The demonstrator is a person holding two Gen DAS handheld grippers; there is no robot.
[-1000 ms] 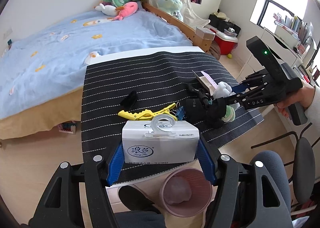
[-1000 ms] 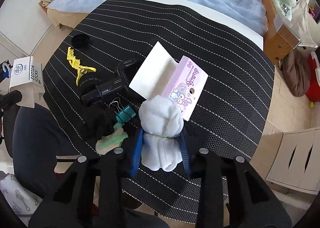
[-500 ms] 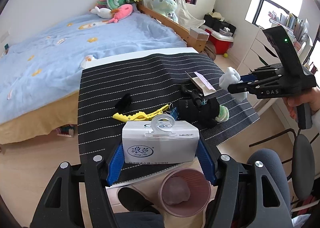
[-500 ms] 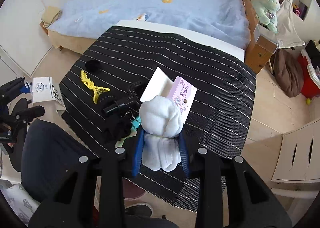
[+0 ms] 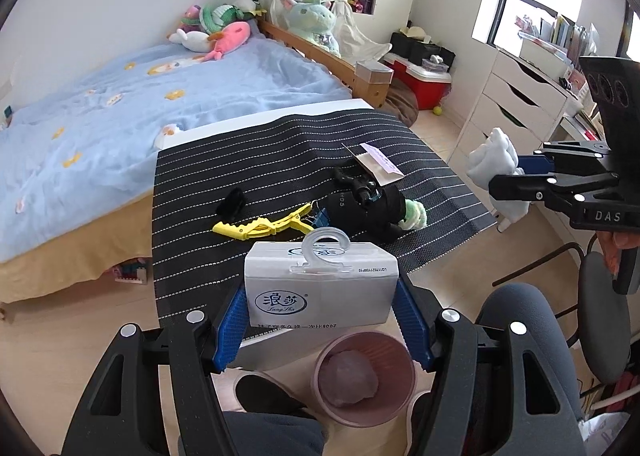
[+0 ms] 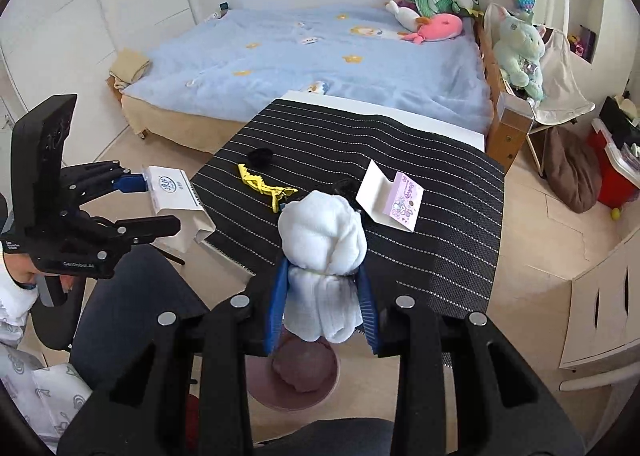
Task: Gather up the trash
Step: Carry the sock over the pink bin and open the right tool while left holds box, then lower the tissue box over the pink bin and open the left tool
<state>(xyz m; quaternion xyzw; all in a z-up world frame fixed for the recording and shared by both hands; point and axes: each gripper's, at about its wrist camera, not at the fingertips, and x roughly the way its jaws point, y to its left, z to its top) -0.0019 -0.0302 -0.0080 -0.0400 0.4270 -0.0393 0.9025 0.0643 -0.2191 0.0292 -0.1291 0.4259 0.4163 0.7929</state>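
Note:
My left gripper [image 5: 322, 314] is shut on a white sock box [image 5: 320, 288] with a clear hook, held above the near table edge, just behind a pink bin [image 5: 364, 378] on the floor. My right gripper [image 6: 322, 312] is shut on a white rolled cloth wad [image 6: 322, 252], held right above the same pink bin [image 6: 294, 378], which holds a pinkish lump. The right gripper with the wad also shows in the left wrist view [image 5: 520, 179], off the table's right edge. The left gripper with the box shows in the right wrist view [image 6: 160, 191].
On the black striped table mat [image 5: 280, 147] lie a yellow clip [image 5: 264, 225], a black hair tie [image 5: 232, 201], a black bundle with a blue binder clip [image 5: 362, 203], a green-white wad [image 5: 414, 213] and a purple card [image 6: 394, 197]. A bed [image 5: 120, 103] stands behind, drawers [image 5: 516, 103] right.
My right gripper has lifted the white wad off the table and pulled back over the pink bin. My left gripper keeps the sock box near the table's front edge.

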